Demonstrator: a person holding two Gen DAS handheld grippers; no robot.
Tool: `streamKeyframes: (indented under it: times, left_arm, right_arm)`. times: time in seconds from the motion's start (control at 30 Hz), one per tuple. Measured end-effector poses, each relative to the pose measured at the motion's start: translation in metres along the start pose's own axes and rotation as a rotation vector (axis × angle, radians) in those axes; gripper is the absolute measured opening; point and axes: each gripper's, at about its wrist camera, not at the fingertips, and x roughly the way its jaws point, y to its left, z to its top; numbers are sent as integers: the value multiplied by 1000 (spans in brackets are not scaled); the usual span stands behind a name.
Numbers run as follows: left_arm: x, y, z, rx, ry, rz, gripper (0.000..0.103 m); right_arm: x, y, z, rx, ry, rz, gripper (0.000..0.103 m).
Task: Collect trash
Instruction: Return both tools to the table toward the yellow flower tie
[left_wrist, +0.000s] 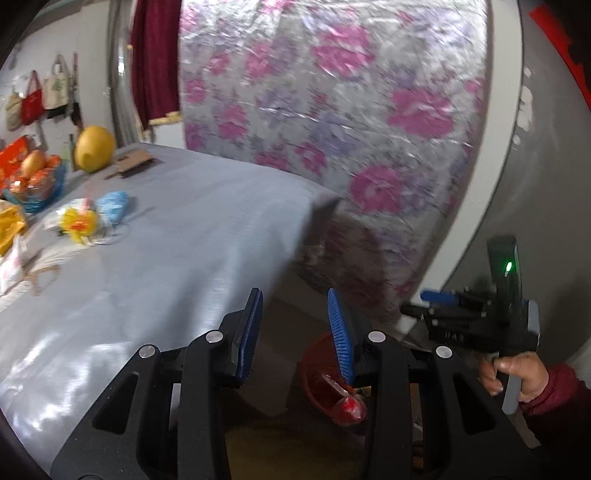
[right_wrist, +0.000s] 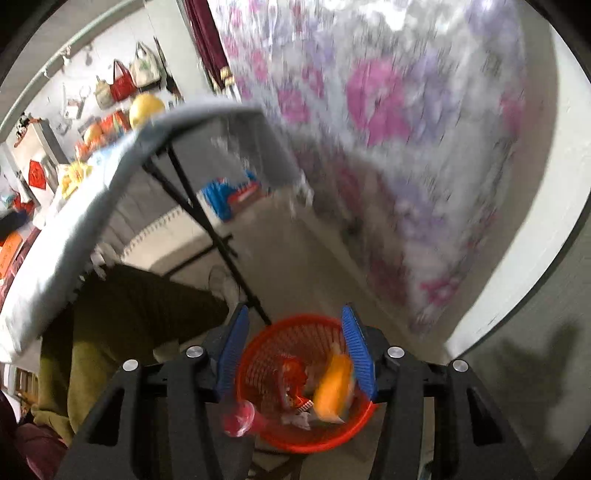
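Only the right wrist view looks into the red basket (right_wrist: 295, 387), beside the bench (left_wrist: 166, 251): wrappers inside, right gripper (right_wrist: 295, 354) fingers spread wide, empty, above it. The left wrist view alone shows trash (left_wrist: 79, 221) on the bench; left gripper (left_wrist: 295, 332) fingers gape, empty.

Red mesh basket (right_wrist: 295, 369) (orange wrapper (right_wrist: 332, 387) inside), pale grey tablecloth (left_wrist: 166, 240), pink-flowered sheet (left_wrist: 351, 110).

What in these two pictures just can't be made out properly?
- Red basket, left wrist view: mostly hidden behind the left gripper.
- Orange piece over the basket, right wrist view: blurred, unidentifiable.
- Wrappers on the table, left wrist view: too small to read.
- Blue item under the table, right wrist view: blurred.
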Motion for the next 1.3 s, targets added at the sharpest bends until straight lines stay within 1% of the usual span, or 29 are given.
streamKeyframes:
  times: [0.13, 0.23, 0.4, 0.43, 0.47, 0.5, 0.53, 0.57, 0.6, 0.63, 0.7, 0.77, 0.9, 0.97, 1.07, 1.17, 1.3]
  left_arm:
    - [15, -14, -5, 27, 38, -22, 37]
    - [20, -19, -8, 39, 49, -23, 37]
    - [23, -22, -12, 55, 61, -13, 38]
    - [24, -21, -12, 53, 64, -16, 41]
    - [24, -20, -12, 46, 67, -22, 51]
    - [23, -19, -12, 37, 69, -30, 64]
    - [22, -17, -12, 25, 65, -35, 70]
    - [20, -15, -12, 20, 60, -33, 78]
    - [18, -14, -12, 17, 54, -30, 82]
    - [15, -13, -11, 13, 45, -26, 83]
    - [10, -10, -9, 3, 29, -18, 89]
    - [5, -5, -8, -14, 9, 1, 93]
    - [-3, 13, -6, -56, -14, 49, 96]
    - [-7, 23, -6, -72, -24, 79, 96]
    - [-16, 45, -7, -104, -41, 148, 96]
    - [-26, 75, -9, -144, -56, 223, 96]
    - [-43, 119, -11, -212, -80, 315, 96]
  right_arm:
    - [-5, -6, 3, 14, -23, 6, 52]
    - [-4, -10, 1, 24, -18, 16, 52]
    - [-6, -5, 4, 27, -14, 36, 52]
    - [-8, -3, 5, 24, -16, 38, 53]
    - [-10, 0, 5, 18, -19, 38, 55]
    - [-11, 2, 6, 16, -23, 39, 57]
    - [-13, 3, 6, 15, -29, 41, 60]
    - [-15, 4, 7, 14, -36, 43, 63]
    - [-18, 5, 8, 12, -43, 45, 64]
    - [-20, 6, 9, 10, -50, 46, 66]
    - [-28, 9, 11, 3, -75, 45, 72]
    - [-36, 12, 14, -1, -100, 55, 79]
    - [-45, 21, 20, -10, -126, 90, 84]
    - [-47, 29, 24, -20, -134, 109, 86]
    - [-49, 47, 32, -34, -145, 152, 88]
    - [-50, 69, 43, -55, -155, 199, 90]
    - [-52, 111, 59, -102, -173, 265, 94]
